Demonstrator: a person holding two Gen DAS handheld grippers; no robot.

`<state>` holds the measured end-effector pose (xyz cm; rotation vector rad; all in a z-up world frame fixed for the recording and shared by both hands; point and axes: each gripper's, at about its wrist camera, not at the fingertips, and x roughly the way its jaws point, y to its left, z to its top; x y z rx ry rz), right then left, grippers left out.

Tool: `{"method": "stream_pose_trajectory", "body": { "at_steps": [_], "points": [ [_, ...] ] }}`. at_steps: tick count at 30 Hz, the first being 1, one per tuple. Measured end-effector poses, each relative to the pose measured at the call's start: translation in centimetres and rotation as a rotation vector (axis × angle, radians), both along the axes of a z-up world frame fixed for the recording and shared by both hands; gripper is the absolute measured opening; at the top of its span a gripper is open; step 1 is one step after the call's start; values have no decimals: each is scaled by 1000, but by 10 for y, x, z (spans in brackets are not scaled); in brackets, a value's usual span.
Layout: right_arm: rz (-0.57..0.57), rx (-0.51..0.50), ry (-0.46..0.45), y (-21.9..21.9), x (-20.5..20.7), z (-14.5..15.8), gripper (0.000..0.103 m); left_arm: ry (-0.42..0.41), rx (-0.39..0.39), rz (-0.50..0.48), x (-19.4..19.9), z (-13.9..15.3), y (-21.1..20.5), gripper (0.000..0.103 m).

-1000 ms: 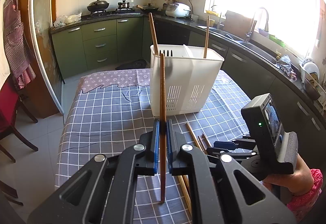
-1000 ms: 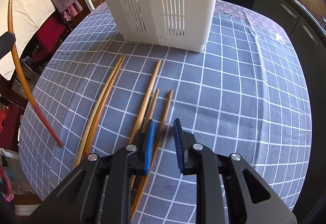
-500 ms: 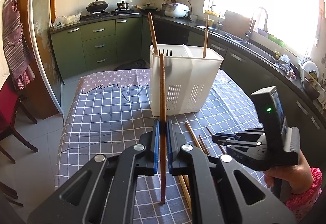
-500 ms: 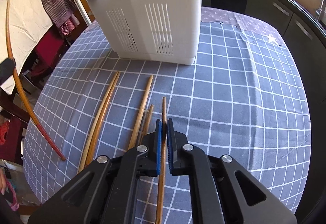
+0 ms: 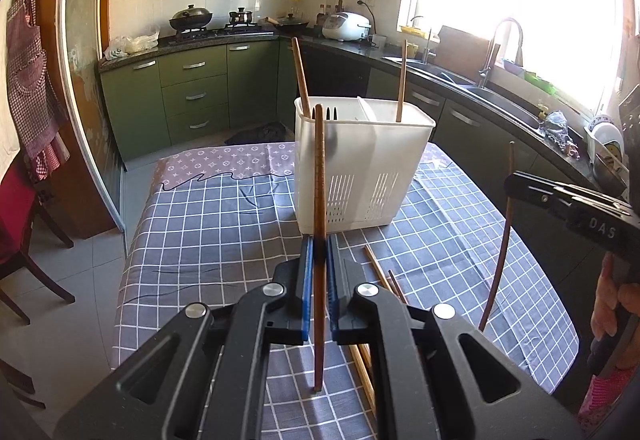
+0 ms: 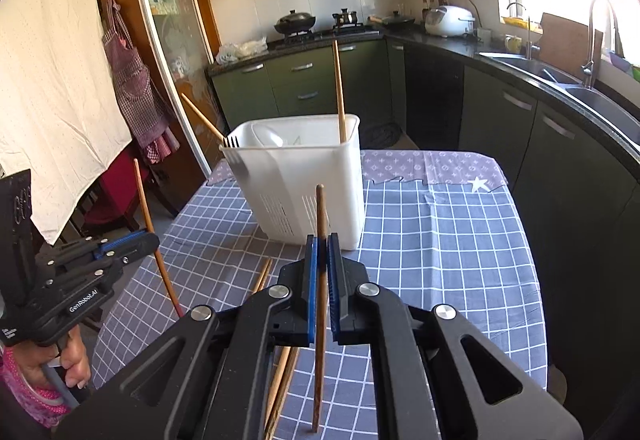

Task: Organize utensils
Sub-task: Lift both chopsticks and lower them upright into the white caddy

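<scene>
A white slotted utensil holder [image 5: 362,164] [image 6: 304,180] stands on the checked table with two chopsticks [image 5: 401,80] upright in it and fork tines [image 6: 231,141] at one corner. My left gripper [image 5: 319,252] is shut on a dark wooden chopstick [image 5: 319,176], held upright in front of the holder. My right gripper [image 6: 321,252] is shut on a brown chopstick [image 6: 320,240], lifted upright above the table; it also shows in the left wrist view [image 5: 502,240]. Several chopsticks [image 6: 264,274] lie on the cloth below.
The table has a grey checked cloth [image 6: 440,240]. Green kitchen cabinets and a black counter with a sink [image 6: 580,88] run behind and to the right. A red chair [image 5: 16,240] stands at the left of the table.
My right gripper closed on a chopstick lying on the cloth and lifted it upright, tilting up towards the holder. My left gripper stayed still with its chopstick.
</scene>
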<state>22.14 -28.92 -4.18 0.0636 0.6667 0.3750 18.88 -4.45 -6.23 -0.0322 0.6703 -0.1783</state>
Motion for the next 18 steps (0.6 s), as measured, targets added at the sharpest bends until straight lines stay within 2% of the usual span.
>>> {"method": "stream_pose_trajectory", "body": {
  "at_steps": [8,18],
  "points": [
    [-6,-23,-91,1,-28,16,6,-6,5,-8,-3,1,-2,7],
    [6,-23,-91,1,-32,17,6,-26,9,-22,-6,9,-3,7]
  ]
}}
